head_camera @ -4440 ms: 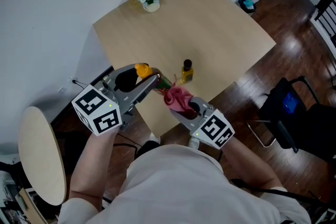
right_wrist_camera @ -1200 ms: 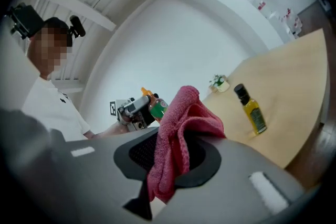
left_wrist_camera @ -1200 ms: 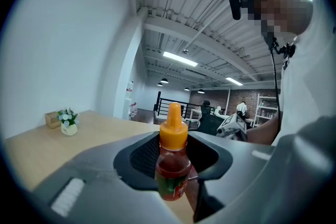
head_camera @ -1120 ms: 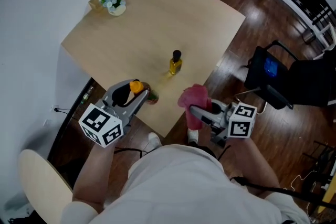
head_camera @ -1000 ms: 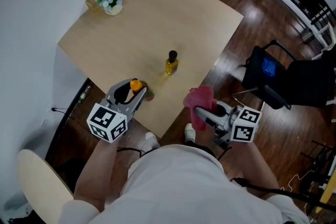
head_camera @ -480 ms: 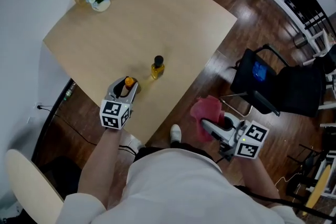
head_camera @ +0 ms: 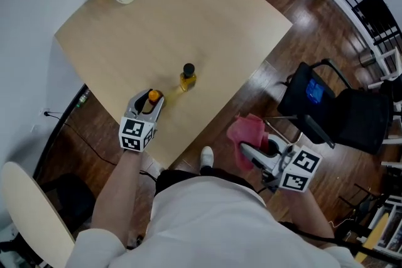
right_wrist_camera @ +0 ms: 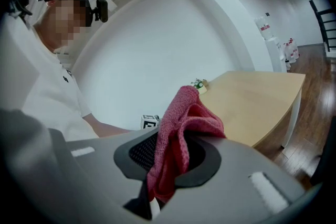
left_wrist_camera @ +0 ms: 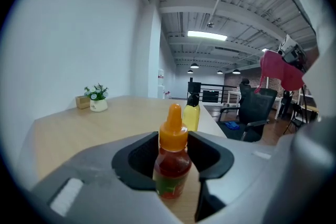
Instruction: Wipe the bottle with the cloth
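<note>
Risk first: my left gripper (head_camera: 148,106) is opening its jaws, with the small orange-capped bottle of red sauce (left_wrist_camera: 172,162) between them, upright by the near edge of the pale wooden table (head_camera: 188,22). A pad dragging on it as I back off could tip it over that edge. My right gripper (head_camera: 250,149) is clenched on the red terry cloth (right_wrist_camera: 181,128), off the table. Only the head view shows that edge; only the left gripper view shows the bottle standing upright.
</note>
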`<action>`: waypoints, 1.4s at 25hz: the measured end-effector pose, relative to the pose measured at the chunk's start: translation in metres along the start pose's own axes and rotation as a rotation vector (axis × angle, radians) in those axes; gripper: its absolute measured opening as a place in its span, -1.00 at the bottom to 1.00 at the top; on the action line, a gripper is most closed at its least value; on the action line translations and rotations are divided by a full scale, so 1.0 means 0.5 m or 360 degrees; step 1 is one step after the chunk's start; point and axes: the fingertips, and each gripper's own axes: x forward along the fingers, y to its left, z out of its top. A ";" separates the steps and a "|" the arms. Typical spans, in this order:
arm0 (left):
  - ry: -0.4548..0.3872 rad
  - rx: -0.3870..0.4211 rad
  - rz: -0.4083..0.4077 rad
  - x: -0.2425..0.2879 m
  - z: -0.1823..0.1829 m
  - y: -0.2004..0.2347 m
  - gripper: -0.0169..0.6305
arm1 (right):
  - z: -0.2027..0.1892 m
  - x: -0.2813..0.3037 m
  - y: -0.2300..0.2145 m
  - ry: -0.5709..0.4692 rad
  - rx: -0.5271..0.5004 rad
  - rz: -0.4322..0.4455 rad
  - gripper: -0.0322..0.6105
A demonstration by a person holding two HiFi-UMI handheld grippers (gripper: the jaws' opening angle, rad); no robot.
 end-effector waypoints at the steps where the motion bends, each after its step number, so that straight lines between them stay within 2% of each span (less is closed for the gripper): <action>1: -0.0003 0.0004 0.0012 -0.002 0.005 -0.002 -0.32 | 0.000 -0.001 -0.001 0.0004 -0.0010 0.0018 -0.66; 2: -0.0005 0.0015 0.0029 -0.007 0.011 -0.004 -0.19 | 0.001 -0.003 -0.002 0.0006 -0.0022 0.0037 -0.67; 5: -0.0012 0.0066 0.0116 -0.046 0.031 -0.013 -0.18 | 0.002 -0.007 0.000 0.0017 -0.0083 0.0083 -0.66; 10: 0.0019 0.0080 0.0256 -0.173 0.036 -0.062 -0.22 | -0.008 -0.018 0.022 0.0085 -0.0320 0.0178 -0.66; 13: 0.0065 0.0103 0.0336 -0.275 0.040 -0.109 -0.32 | -0.019 -0.029 0.047 0.0099 -0.0477 0.0238 -0.66; 16: 0.0085 0.0114 0.0360 -0.372 0.055 -0.154 -0.33 | -0.032 -0.028 0.073 0.0095 -0.0593 0.0298 -0.66; 21: 0.0077 0.0111 0.0257 -0.488 0.080 -0.257 -0.42 | -0.077 -0.038 0.134 0.0048 -0.0626 0.0308 -0.66; 26: -0.0089 0.0066 0.0142 -0.611 0.091 -0.362 -0.40 | -0.142 -0.077 0.246 0.0022 -0.0723 0.0249 -0.66; 32: -0.0358 -0.0194 0.0012 -0.807 0.061 -0.476 -0.40 | -0.262 -0.153 0.422 -0.0062 -0.0685 0.0079 -0.66; 35: -0.0382 -0.0215 -0.0070 -0.882 0.028 -0.537 -0.40 | -0.337 -0.195 0.510 -0.0077 -0.0621 0.0013 -0.66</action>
